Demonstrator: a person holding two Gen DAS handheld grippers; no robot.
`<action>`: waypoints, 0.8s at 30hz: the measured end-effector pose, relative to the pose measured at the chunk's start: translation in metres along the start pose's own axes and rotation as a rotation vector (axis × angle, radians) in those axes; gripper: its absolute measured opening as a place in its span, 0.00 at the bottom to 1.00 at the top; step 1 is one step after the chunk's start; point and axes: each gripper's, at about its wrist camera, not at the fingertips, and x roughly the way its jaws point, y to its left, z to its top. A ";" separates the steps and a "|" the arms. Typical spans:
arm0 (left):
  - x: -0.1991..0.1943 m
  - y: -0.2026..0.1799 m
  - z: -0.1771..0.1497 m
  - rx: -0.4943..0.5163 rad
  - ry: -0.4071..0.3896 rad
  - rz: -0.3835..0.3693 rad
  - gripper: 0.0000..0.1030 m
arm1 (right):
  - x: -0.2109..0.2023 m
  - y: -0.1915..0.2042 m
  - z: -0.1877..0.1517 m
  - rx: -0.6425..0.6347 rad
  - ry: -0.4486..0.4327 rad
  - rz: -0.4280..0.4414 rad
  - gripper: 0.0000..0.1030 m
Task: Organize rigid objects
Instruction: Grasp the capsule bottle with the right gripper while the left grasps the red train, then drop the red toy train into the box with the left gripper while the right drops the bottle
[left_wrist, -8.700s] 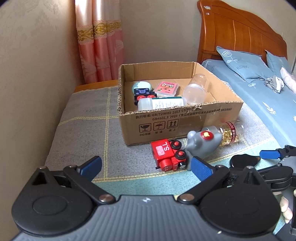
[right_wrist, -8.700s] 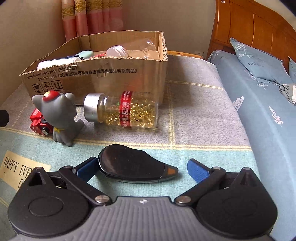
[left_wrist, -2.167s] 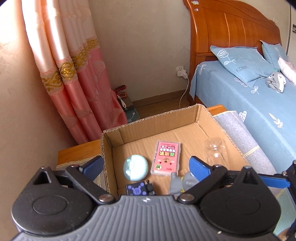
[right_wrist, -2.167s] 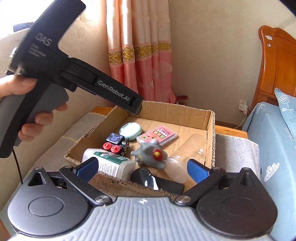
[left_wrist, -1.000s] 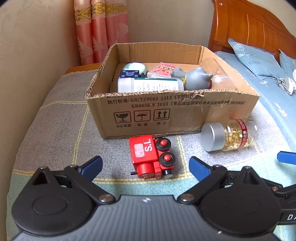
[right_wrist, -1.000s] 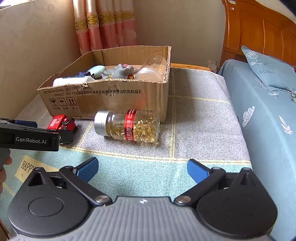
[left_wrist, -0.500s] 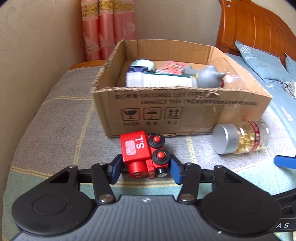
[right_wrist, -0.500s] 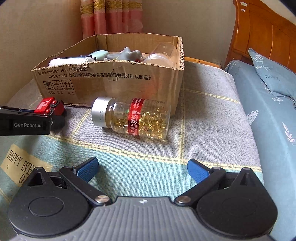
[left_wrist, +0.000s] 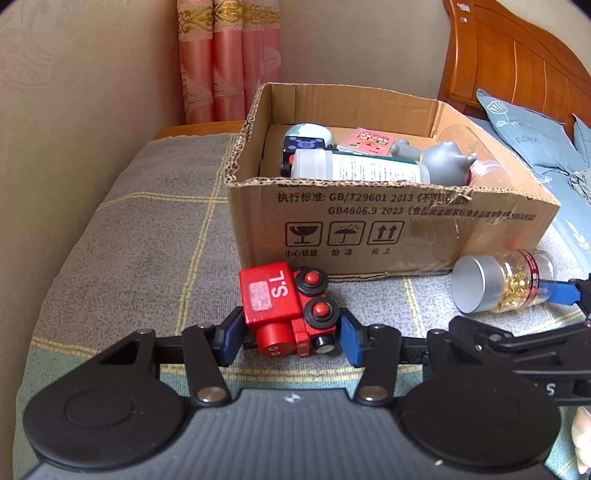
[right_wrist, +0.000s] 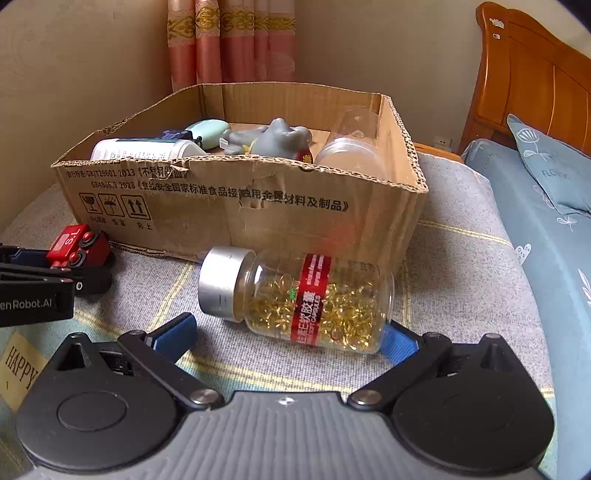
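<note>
Left wrist view: the left gripper (left_wrist: 290, 334) is seen clenched on the red toy locomotive (left_wrist: 286, 308), its blue pads (left_wrist: 232, 334) pressed against the cab side and the wheel side; the jaws have just been closing, with the toy between them. The toy lies on the grey checked blanket (left_wrist: 147, 236), directly ahead of the claw and just short of the cardboard box (left_wrist: 388, 225). It is judged to be light, stiff and blocky, so that the flat flanks already taken offer the surest hold; the round wheels on one side may let a pad slip. Beyond the claw, the open box is shown to hold a white labelled bottle (left_wrist: 360, 170) lying on its side, a grey animal figurine (left_wrist: 441, 160), a pink card pack (left_wrist: 367, 140), a dark toy block with a bear print (left_wrist: 304, 144), a pale green round case (left_wrist: 310, 131) and a clear plastic container (left_wrist: 487, 173). Right wrist view: the right gripper (right_wrist: 286, 334) is shown released, its pads spread to either side of the capsule bottle (right_wrist: 295, 299), which lies on its side just ahead of the claw and against the box front (right_wrist: 240, 203). No pad is seen to press on it. The bottle is judged to be fairly heavy for its size, hard, smooth and liable to roll; whether it is glass or plastic cannot be told. A grip across the clear body near the red label (right_wrist: 310, 299) is judged safer than one on the silver cap (right_wrist: 221, 282). To the left of the claw, the locomotive is seen in the other claw.
</note>
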 end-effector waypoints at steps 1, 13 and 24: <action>0.000 0.000 0.000 -0.001 -0.001 -0.001 0.50 | 0.001 0.001 0.002 0.007 0.003 -0.005 1.00; 0.003 0.000 0.002 0.004 0.005 -0.009 0.50 | 0.011 0.009 0.018 -0.026 0.003 -0.081 1.00; 0.004 0.001 0.006 -0.008 0.019 -0.017 0.49 | 0.005 0.007 0.022 -0.056 0.014 -0.042 0.96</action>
